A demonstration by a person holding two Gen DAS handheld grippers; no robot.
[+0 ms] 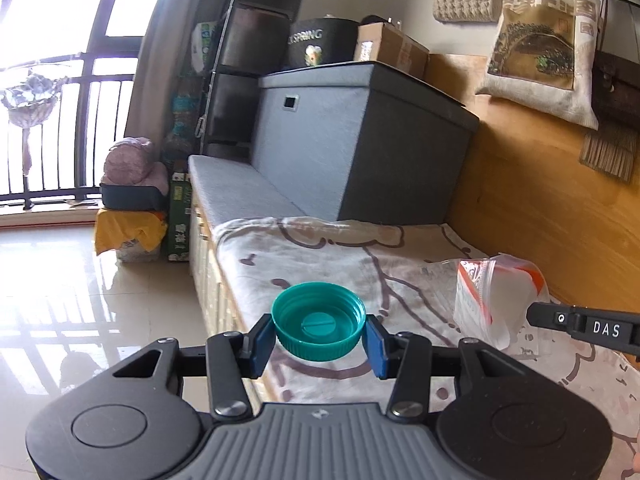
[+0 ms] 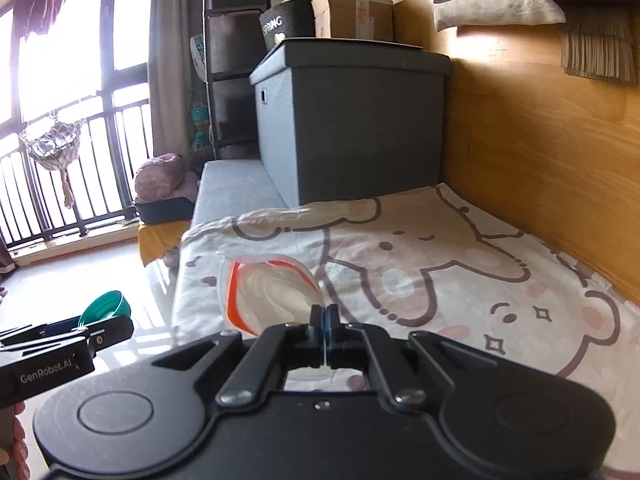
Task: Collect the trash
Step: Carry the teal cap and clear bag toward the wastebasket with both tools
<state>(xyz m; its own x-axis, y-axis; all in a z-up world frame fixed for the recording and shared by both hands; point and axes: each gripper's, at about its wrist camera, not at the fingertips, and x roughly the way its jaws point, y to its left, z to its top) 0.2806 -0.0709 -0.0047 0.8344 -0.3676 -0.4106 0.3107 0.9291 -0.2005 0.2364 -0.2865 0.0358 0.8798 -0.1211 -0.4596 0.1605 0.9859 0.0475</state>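
My left gripper (image 1: 319,334) is shut on a teal plastic bottle cap (image 1: 319,320), open side up, held above the front edge of the bed. The cap also shows at the left of the right wrist view (image 2: 106,308). My right gripper (image 2: 323,314) is shut on the rim of a clear zip bag with orange trim (image 2: 272,290), held open above the blanket. In the left wrist view the bag (image 1: 494,296) hangs to the right of the cap, with the right gripper's arm reaching in from the right edge.
A cartoon-print blanket (image 2: 460,264) covers the bed. A grey storage box (image 1: 360,140) stands at the far end against a wooden wall panel (image 1: 540,200). Shiny tiled floor (image 1: 80,300) lies left of the bed, with a yellow-draped box (image 1: 128,236) and balcony railing beyond.
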